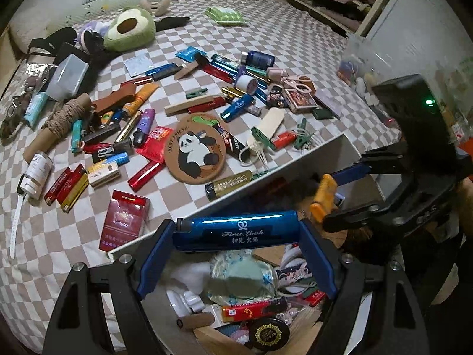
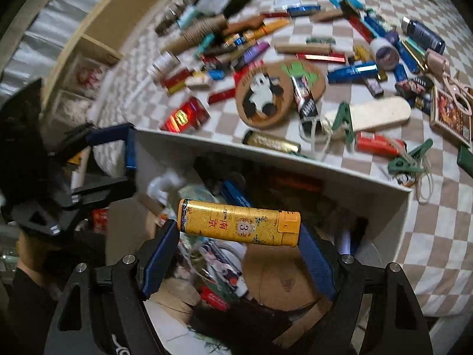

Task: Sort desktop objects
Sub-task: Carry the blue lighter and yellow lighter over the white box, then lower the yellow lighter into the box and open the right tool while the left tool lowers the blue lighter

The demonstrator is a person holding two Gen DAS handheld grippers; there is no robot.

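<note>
Bed: checked beige-and-white cover, carrying nearly all the items.

Box: white-walled and open-topped, standing at the near edge of the bed, already part filled with mixed small goods.

Avocado cushion: green, near the far left corner of the bed.

Panda coaster: round cork, mid-bed, just beyond the far wall of the box.

Red cigarette pack: flat on the cover, just beside the box's left corner.

Loose scatter: lighters, tubes, clips and small packs spread across the middle of the bed.

Left gripper: fingers clamped on the two ends of a blue lighter, held level above the box's open top.

Right gripper: fingers pressed against the two ends of a yellow lighter, also level, above the box's contents. It shows at the right edge of the left wrist view.
</note>
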